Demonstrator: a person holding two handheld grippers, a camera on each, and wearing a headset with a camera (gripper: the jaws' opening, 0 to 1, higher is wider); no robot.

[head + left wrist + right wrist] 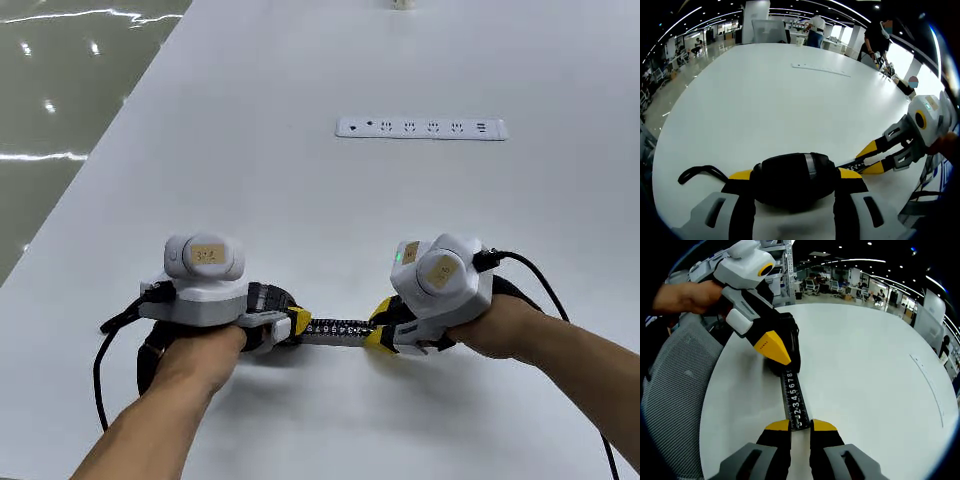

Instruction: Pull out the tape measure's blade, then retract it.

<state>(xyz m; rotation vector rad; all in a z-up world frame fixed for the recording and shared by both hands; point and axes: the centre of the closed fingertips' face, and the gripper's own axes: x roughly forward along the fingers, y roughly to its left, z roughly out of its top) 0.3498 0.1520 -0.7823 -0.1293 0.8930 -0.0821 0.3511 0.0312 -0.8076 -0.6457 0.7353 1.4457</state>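
Tape measure (790,182), low over the table (300,180), sits clamped by its rigid case in our left gripper (296,322), right gripper (800,426) pinching the short-drawn blade (794,400) at its tip; we judge the blade thin, springy, best held there.

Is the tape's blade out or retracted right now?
Out, partly: a short numbered stretch of blade spans from the case to the right gripper.

White numerals 2, 3, 4, 5, 6, 7 and 8 run along the narrow black tape-measure blade (794,400) in the right gripper view, with fine white tick marks beside them. In the head view its digits are too small to read.
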